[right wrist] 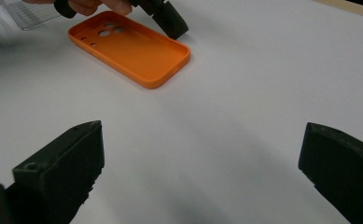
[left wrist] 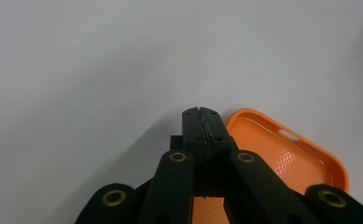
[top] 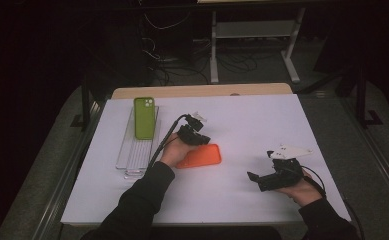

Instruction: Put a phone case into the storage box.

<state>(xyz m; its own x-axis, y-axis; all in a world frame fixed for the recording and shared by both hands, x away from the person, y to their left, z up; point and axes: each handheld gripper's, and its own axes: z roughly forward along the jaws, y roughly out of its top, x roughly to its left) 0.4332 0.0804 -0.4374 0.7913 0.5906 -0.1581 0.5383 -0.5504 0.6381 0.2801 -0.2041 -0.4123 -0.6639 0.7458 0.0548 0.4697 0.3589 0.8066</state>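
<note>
Left gripper clenched tight, nothing between the jaws, tip parked right at the long edge of the orange case. Looks like a nudge or pin rather than a grab, probably to slide the case or keep it from skating on the slick white table. Case lying flat, hollow side up, about mid-table, just right of the left hand. Right gripper hanging back nearer the front edge, jaws spread wide, aimed at the case but well apart from it. Green phone propped on a clear tray off to the left, likely waiting for that case.
</note>
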